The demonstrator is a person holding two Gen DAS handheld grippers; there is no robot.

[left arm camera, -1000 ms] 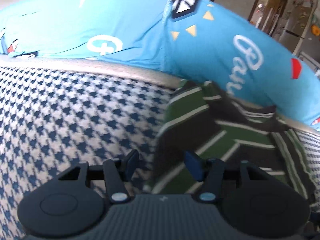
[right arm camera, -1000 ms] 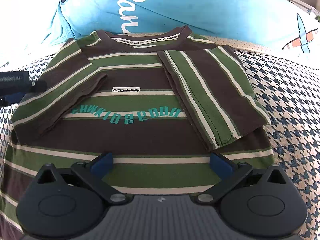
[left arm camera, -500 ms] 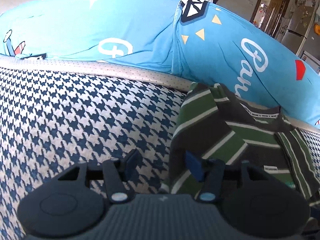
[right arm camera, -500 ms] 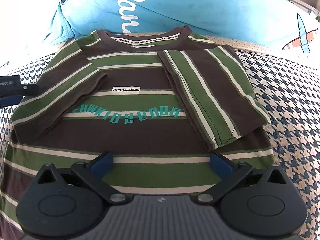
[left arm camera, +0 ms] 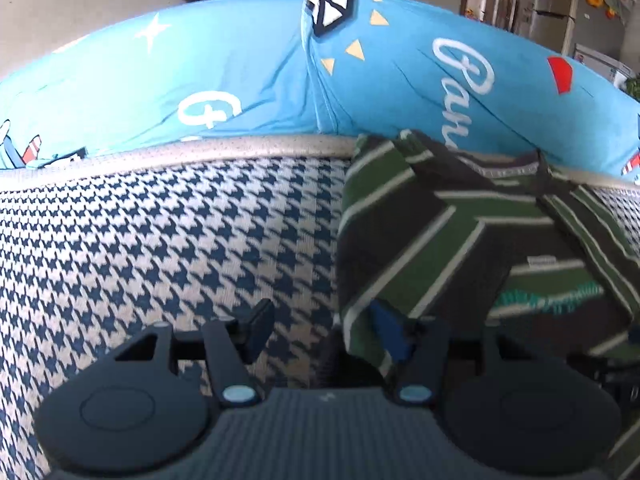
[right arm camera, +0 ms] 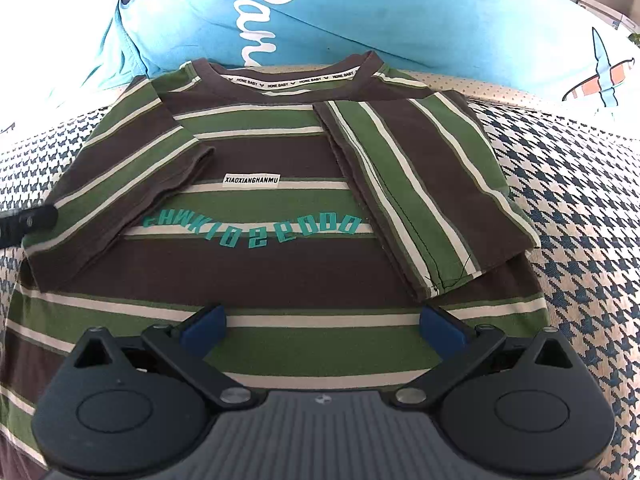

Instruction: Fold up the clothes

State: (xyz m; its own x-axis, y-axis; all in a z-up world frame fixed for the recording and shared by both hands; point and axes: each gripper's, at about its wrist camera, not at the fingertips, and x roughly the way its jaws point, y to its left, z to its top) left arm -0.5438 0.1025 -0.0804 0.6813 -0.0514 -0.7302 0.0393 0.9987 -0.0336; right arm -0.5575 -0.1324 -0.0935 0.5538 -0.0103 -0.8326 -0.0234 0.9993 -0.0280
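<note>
striped t-shirt on houndstooth cushion, both my grippers over it, nothing held.

left to right: my left gripper (left arm camera: 322, 330), jaws part-spread and opening, straddles the shirt's side edge, one pad over bare cushion and the other over cloth, neither pressing; the brown, green and cream striped cotton t-shirt (right arm camera: 276, 200) lies flat, front up, on the blue-and-white houndstooth woven cushion (right arm camera: 580, 208), both sleeves folded in over the chest, collar toward the bright blue printed pillow (right arm camera: 360, 12) behind; my right gripper (right arm camera: 322, 326), jaws spread wide, hovers at the shirt's lower part, gripping nothing.
</note>
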